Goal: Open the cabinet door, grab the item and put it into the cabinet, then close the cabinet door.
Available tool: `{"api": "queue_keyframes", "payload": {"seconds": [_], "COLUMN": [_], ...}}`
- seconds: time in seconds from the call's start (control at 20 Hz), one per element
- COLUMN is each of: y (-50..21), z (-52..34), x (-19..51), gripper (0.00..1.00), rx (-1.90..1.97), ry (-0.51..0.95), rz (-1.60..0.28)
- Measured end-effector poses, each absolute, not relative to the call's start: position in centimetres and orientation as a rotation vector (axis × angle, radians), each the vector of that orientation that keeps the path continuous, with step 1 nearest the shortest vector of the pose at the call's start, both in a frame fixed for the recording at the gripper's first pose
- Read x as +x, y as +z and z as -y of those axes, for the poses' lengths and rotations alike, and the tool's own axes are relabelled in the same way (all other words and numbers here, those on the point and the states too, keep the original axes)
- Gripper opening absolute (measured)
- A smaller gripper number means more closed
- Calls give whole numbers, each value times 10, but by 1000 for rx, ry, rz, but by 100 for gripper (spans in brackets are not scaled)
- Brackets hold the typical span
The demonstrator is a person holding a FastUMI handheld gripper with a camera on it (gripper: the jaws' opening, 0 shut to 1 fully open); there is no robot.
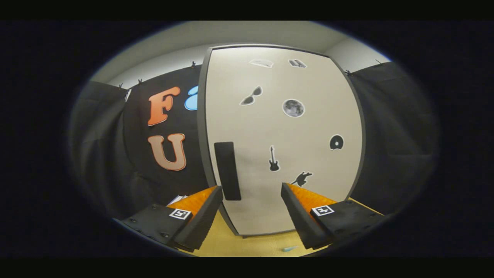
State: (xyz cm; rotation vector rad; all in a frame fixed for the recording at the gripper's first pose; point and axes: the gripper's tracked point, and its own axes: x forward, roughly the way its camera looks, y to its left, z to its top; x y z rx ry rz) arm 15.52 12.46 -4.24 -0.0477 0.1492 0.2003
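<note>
Tongs [251, 189] spread apart before closed cabinet door [285, 135]; handle [227, 170] ahead

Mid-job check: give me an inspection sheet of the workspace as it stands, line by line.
Surface: tan tabletop, cabinet standing on it.
Job's things: cabinet door closed, pale, with stickers; black handle near its left edge. Small light-blue item lies on the table by the right jaw.
Clutter: white papers beyond the left jaw.
Grippers: gripper open, jaws apart and holding nothing, just short of the door; handle close to the left jaw.
Cables: nothing seen.
Surroundings: black booth cloth on both sides.
</note>
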Motion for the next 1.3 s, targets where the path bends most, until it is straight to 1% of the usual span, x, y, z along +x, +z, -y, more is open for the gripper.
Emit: {"api": "queue_keyframes", "payload": {"seconds": [0.25, 0.3, 0.35, 0.4, 0.45, 0.5, 0.6, 0.75, 0.8, 1.0, 1.3], "y": [-52, -53, -54, -57, -58, -60, -59, -60, -58, -60, -60], "z": [-150, -152, -154, -157, -160, -161, -164, -165, -156, -155, -153], "x": [183, 189, 194, 197, 200, 202, 206, 209, 213, 213, 209], "gripper": [98, 96, 90, 87, 82, 78, 75, 60, 60, 40, 33], "rx": [-59, -62, -64, -64, -63, -66, -68, -71, -91, -92, -124], "ry": [229, 228, 225, 227, 229, 228, 220, 197, 149, 151, 143], "rz": [-191, -192, -193, -201, -209, -218, -214, -222, -222, -239, -222]}}
